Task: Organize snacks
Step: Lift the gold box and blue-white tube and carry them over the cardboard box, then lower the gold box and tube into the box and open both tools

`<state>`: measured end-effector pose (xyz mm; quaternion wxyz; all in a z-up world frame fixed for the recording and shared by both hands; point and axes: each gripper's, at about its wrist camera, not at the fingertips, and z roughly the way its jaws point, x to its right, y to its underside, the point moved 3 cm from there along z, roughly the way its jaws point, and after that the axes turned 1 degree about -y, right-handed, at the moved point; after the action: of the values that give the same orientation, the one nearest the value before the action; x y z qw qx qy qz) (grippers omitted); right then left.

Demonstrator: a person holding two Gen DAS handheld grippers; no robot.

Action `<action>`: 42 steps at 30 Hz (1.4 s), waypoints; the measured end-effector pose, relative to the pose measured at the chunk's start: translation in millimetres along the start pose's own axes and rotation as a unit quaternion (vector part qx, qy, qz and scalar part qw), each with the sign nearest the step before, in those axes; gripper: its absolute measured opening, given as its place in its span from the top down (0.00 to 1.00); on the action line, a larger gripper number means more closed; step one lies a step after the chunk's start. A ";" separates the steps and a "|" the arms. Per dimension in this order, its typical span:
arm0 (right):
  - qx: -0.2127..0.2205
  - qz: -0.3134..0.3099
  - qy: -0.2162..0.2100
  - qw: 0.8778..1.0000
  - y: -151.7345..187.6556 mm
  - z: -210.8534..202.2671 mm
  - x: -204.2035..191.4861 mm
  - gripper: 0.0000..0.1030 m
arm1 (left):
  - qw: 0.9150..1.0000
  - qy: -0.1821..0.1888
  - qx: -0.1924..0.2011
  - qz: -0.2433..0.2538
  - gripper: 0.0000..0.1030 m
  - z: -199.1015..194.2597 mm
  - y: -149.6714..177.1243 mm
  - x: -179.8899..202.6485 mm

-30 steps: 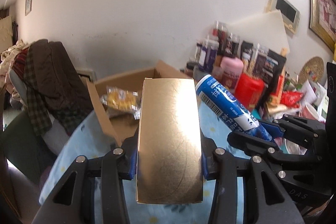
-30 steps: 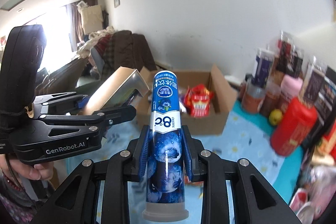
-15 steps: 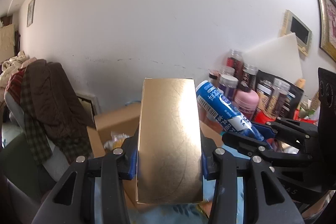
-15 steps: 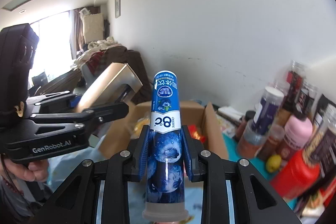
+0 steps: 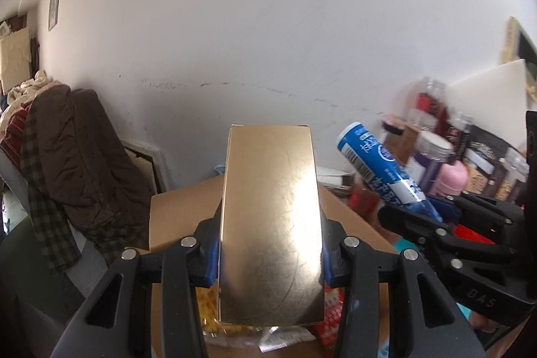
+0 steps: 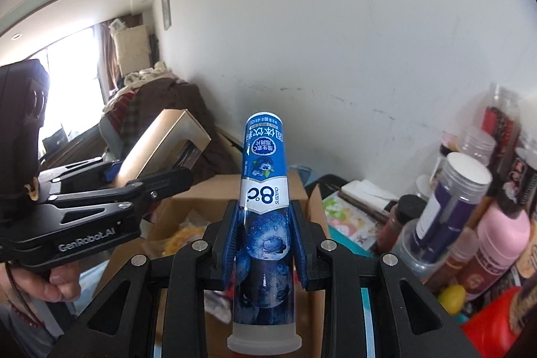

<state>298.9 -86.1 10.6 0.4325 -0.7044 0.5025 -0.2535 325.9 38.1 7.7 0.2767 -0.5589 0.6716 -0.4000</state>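
One gold box (image 5: 270, 223) clamped in the left tool (image 5: 268, 254), one blue tube (image 6: 265, 210) clamped in the right tool (image 6: 266, 250), over one cardboard box (image 5: 174, 217).

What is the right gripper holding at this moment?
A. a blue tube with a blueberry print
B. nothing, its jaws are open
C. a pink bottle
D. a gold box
A: the right gripper is shut on the blue tube, while the left gripper holds the gold box.
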 end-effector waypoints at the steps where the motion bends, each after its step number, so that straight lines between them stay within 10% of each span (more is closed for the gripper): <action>1: -0.007 0.002 -0.002 1.000 -0.6 7.1 2.0 0.72 | 1.000 -0.003 -0.004 0.001 0.57 5.2 0.1 0.0; 23: -0.132 -0.001 0.009 0.991 47.6 99.6 15.6 0.72 | 0.984 0.012 -0.177 -0.032 0.58 106.9 61.2 -18.9; 42: -0.159 0.003 0.006 0.987 58.3 100.5 14.2 0.70 | 0.981 -0.024 -0.193 -0.003 0.55 102.3 64.2 -7.7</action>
<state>355.2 -70.6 -90.9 0.3127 -0.7610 0.5412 -0.1737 377.5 25.8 -101.1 0.1784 -0.6137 0.7274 -0.2499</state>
